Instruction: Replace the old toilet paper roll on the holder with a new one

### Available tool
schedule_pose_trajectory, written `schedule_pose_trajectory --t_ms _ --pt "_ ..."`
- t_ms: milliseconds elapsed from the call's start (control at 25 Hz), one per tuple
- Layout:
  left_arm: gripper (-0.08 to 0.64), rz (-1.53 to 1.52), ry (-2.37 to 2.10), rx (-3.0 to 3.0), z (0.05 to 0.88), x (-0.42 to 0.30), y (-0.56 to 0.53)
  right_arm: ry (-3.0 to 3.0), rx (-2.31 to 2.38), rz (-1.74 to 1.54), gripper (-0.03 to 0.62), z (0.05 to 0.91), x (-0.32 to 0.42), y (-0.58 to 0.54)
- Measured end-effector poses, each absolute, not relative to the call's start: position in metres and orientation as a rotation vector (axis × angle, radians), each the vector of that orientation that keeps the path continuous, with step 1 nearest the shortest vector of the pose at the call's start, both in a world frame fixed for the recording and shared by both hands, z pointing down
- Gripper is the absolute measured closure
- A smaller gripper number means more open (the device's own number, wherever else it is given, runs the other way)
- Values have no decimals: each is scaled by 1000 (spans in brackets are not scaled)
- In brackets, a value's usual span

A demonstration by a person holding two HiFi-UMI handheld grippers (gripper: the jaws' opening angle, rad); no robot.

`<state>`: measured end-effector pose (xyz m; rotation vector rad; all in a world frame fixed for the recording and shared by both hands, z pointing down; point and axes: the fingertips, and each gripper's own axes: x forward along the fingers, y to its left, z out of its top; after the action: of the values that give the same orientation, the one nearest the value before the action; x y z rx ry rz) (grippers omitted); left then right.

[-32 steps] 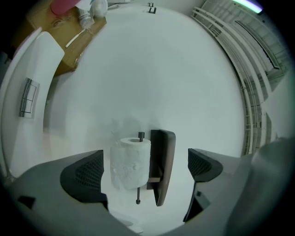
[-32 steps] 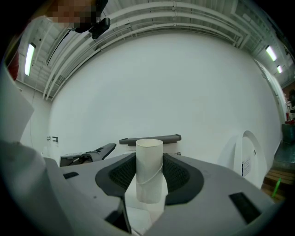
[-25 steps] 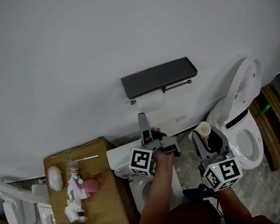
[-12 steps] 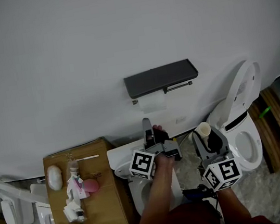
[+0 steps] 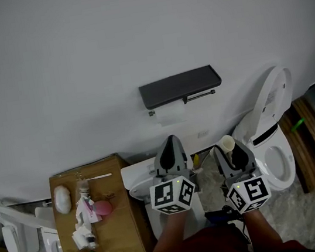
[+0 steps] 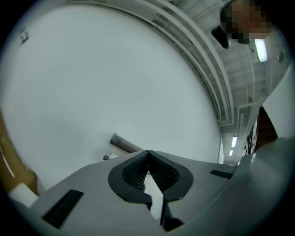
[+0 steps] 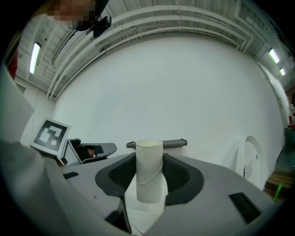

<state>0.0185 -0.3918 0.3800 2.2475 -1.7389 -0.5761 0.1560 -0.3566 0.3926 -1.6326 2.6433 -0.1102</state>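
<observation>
An empty cardboard tube [image 7: 149,161] stands upright between the pads of my right gripper [image 7: 149,182], which is shut on it; in the head view the tube [image 5: 227,143] pokes above that gripper [image 5: 233,153]. The dark grey paper holder [image 5: 180,86] is fixed to the white wall, with a scrap of white paper [image 5: 170,114] hanging beneath it. My left gripper [image 5: 170,141] stands to the left of the right one, below the holder and apart from it. Its jaws [image 6: 148,153] are shut with nothing between them, and the holder [image 6: 125,143] shows just beyond them.
A white toilet [image 5: 274,145] with its lid raised stands at the right. A white basin or bowl [image 5: 135,182] lies under my left gripper. A cardboard box [image 5: 117,224] at the left carries several small items. More white fixtures [image 5: 11,231] stand at the far left.
The left gripper has rolled from lying on its side to upright, risen a little and shifted right. The right gripper and its tube have stayed put.
</observation>
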Motion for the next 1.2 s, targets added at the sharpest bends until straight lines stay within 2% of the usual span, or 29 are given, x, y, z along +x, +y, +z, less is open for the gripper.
schedule_pose_trajectory --t_ms 120,320,1200 --pt "543 -329 -1952 2414 373 25 -378 2649 -1625 -103 407 391 153 -355" --pt "543 -208 -2036 2492 367 25 -355 2656 -1642 -48 407 388 150 -349" --pt "543 -135 -2050 2453 384 5 -335 2717 -1658 1 410 392 128 -349"
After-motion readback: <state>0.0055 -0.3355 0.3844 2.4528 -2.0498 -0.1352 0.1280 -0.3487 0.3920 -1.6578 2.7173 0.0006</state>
